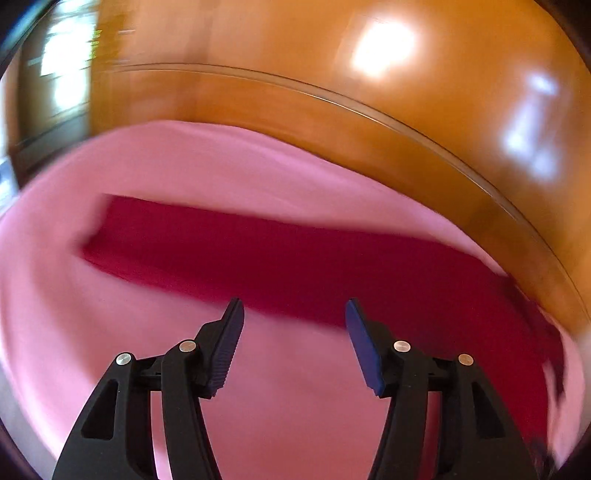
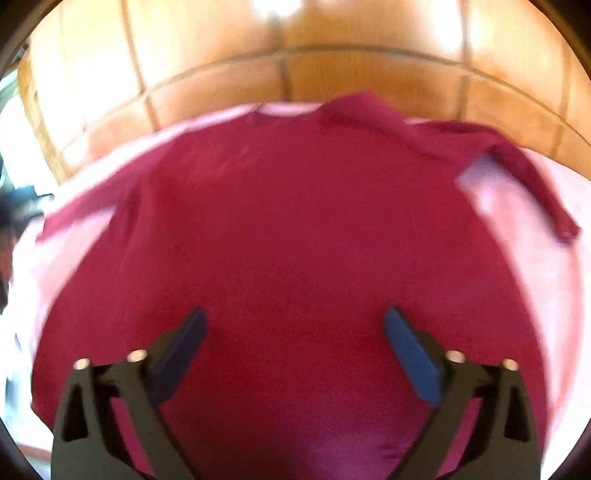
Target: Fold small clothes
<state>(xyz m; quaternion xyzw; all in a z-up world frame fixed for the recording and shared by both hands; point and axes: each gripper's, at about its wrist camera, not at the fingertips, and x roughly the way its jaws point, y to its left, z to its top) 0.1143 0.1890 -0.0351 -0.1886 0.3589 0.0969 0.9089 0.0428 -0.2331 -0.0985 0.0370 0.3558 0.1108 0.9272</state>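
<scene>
One soft crimson shirt (image 2: 295, 221), pink cloth (image 1: 184, 166)

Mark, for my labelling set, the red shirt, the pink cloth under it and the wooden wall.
red shirt (image 2: 295, 229), right wrist view, middle of body
pink cloth (image 1: 221, 166), left wrist view, bare upper part
wooden wall (image 2: 207, 33), right wrist view, upper panel

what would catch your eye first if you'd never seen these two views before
The dark red shirt spread flat on the pink cloth dominates, filling the right wrist view. In the left wrist view one long sleeve lies as a red band across the pink. Both the left gripper and right gripper stand open and empty over it.
</scene>
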